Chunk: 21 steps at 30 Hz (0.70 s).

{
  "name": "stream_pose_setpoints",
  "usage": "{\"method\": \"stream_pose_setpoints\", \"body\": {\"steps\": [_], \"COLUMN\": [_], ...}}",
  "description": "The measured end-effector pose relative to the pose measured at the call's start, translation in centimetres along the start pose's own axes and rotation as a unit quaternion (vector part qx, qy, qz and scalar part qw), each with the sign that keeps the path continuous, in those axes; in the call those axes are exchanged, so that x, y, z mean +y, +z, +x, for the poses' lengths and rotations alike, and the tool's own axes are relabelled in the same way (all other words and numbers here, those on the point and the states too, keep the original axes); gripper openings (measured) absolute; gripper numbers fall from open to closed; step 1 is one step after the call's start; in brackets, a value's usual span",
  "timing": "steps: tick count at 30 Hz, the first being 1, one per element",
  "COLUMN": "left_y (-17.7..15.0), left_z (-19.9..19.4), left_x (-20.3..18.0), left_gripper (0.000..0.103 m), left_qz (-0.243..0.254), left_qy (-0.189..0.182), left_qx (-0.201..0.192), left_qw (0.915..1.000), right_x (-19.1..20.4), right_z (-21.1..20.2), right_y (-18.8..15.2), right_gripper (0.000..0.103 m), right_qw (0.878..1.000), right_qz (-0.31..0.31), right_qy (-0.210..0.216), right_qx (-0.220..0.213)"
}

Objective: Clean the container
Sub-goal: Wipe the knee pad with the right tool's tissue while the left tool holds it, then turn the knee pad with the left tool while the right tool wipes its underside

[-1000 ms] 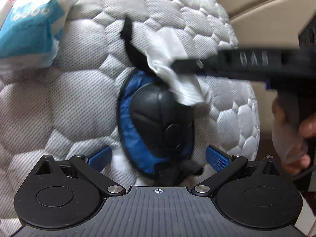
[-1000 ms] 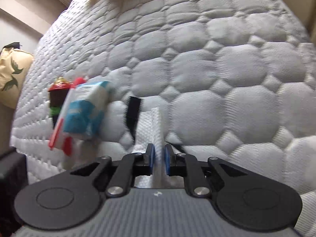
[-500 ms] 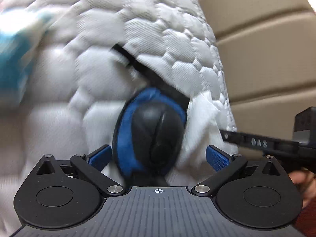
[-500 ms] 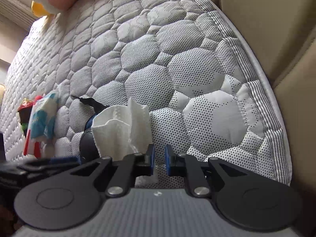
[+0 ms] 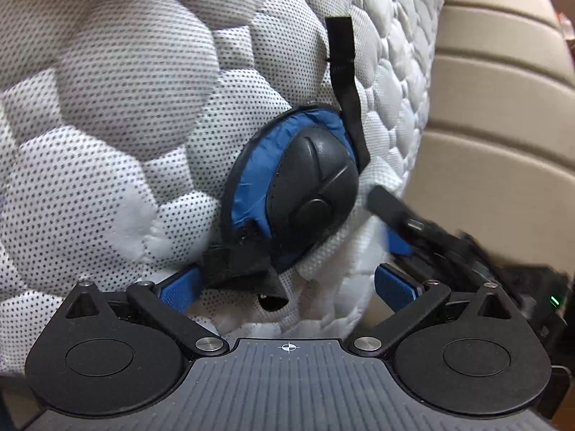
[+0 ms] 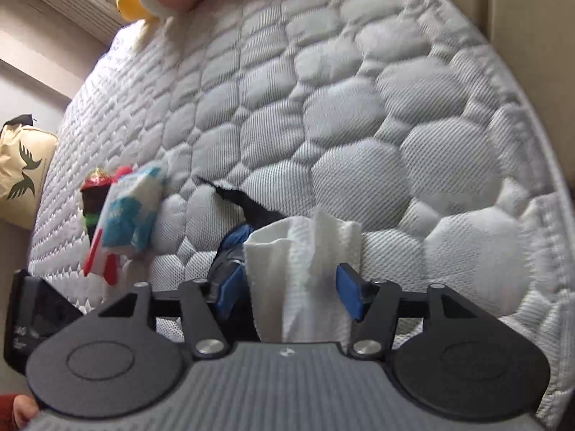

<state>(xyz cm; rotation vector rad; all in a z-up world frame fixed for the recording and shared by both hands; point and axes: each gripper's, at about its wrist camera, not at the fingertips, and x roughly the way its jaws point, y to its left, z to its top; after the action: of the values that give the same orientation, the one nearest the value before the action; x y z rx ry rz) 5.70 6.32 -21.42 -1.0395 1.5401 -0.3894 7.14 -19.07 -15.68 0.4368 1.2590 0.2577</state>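
right wrist: container [image 6: 233, 248] behind tissue [image 6: 302, 273]

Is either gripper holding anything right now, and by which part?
Nothing is held. The right gripper has just been opening; the paper towel stands loose between its jaws. The left gripper is open around the black-and-blue case.

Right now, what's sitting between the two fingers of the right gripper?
In the right wrist view, the white paper towel stands between the right gripper's just-opened jaws, apparently unpinched, on the quilted mattress.
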Motion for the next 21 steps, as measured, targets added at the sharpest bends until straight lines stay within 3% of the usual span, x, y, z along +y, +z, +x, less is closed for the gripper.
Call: {"method": "stream_pose_setpoints", "body": {"steps": [2,3,4,6,9,11,15,16,17,18,19,21], "left_y": [0.2,0.5,0.8,1.3,2.3,3.2,5.0,5.3,5.7,6.1,6.5,7.3], "left_z": [-0.3,-0.4,-0.1,0.3,1.2,2.4,4.1,4.1,4.4,4.6,5.1,6.0], "left_x": [0.4,0.7,0.8,0.2,-2.2,-4.6,-9.1,-10.0,-10.8,-11.5,-12.2,-13.3], "left_gripper": [0.103,0.103,0.103,0.103,0.103,0.103,0.100,0.089,0.064,0.053,0.047,0.047], "left_qz": [-0.017,-0.030,-0.043,-0.051,-0.021,0.028,0.146,0.166,0.180,0.188,0.193,0.205], "left_qy": [-0.016,-0.025,-0.033,-0.045,-0.062,-0.065,-0.019,-0.007,0.005,0.017,0.024,0.025], "left_qx": [-0.003,-0.007,-0.014,-0.026,-0.041,-0.051,-0.087,-0.098,-0.107,-0.112,-0.115,-0.121], "left_qw": [0.9997,0.9992,0.9984,0.9973,0.9970,0.9962,0.9853,0.9812,0.9779,0.9757,0.9741,0.9709], "right_x": [-0.4,-0.7,-1.2,-2.2,-3.7,-4.2,-4.4,-4.5,-4.6,-4.7,-4.7,-4.9], "right_z": [0.1,-0.2,-0.4,-0.7,-1.3,-1.4,-1.0,-1.1,-1.4,-1.9,-2.3,-4.0], "right_y": [-0.1,-0.2,-0.3,-0.6,-1.2,-1.5,-1.7,-1.7,-1.7,-1.8,-1.9,-1.8], "right_gripper": [0.047,0.016,0.009,0.008,0.010,0.010,0.010,0.010,0.010,0.010,0.009,0.009], "right_qw": [1.000,1.000,0.999,0.998,0.997,0.997,0.997,0.997,0.996,0.996,0.995,0.993], "right_qz": [0.011,0.024,0.035,0.048,0.074,0.075,0.074,0.077,0.082,0.088,0.094,0.100], "right_qy": [0.010,0.010,-0.003,-0.034,-0.034,-0.034,-0.031,-0.029,-0.028,-0.029,-0.030,-0.032], "right_qx": [-0.004,-0.006,-0.003,0.000,0.004,0.008,0.008,0.006,0.001,-0.006,-0.012,-0.046]}}
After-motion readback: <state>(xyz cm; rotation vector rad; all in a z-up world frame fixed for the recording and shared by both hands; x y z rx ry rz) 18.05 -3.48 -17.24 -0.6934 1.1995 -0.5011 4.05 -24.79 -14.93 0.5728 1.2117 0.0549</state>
